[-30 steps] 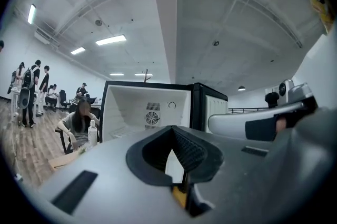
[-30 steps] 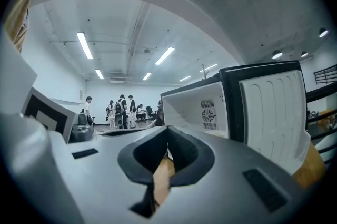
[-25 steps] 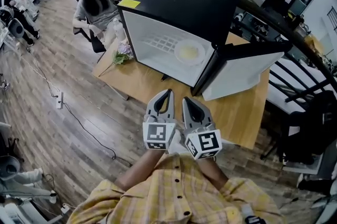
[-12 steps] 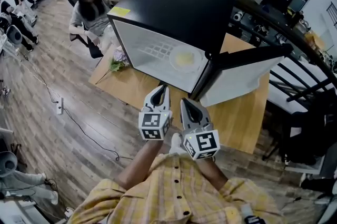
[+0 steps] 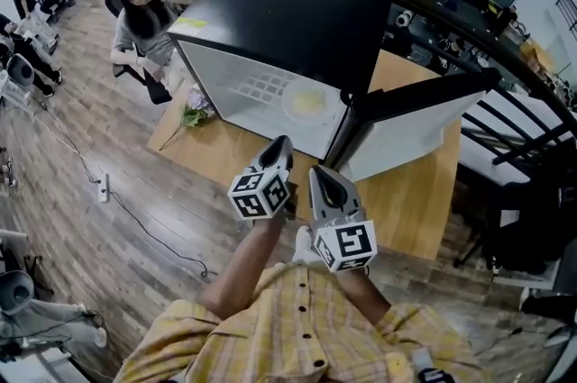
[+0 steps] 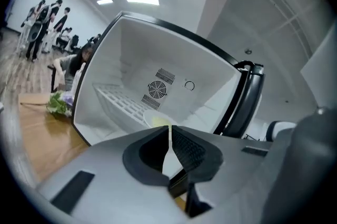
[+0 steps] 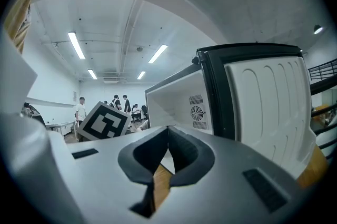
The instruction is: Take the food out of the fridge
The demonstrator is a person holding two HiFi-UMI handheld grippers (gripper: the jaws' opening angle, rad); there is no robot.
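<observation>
A black mini fridge (image 5: 288, 3) stands on a wooden table (image 5: 221, 158) with its door (image 5: 410, 124) swung open to the right. Inside, a white plate of pale yellow food (image 5: 308, 102) rests on a wire shelf. My left gripper (image 5: 282, 143) is shut and empty, its tip just in front of the fridge opening. In the left gripper view the plate (image 6: 157, 120) lies straight beyond the left gripper (image 6: 170, 127). My right gripper (image 5: 317, 172) is shut and empty, beside the left one and a little further back. In the right gripper view the right gripper (image 7: 168, 128) points at the door's hinge edge (image 7: 213, 91).
A bunch of flowers (image 5: 196, 111) lies on the table left of the fridge. A person (image 5: 140, 21) sits at the table's far left corner. The open door (image 6: 247, 96) juts out on the right. Black railings (image 5: 505, 129) run along the right side.
My left gripper has lifted and moved forward toward the fridge opening, its marker cube tilting. The right gripper has barely moved. The head view has drawn slightly closer to the fridge.
</observation>
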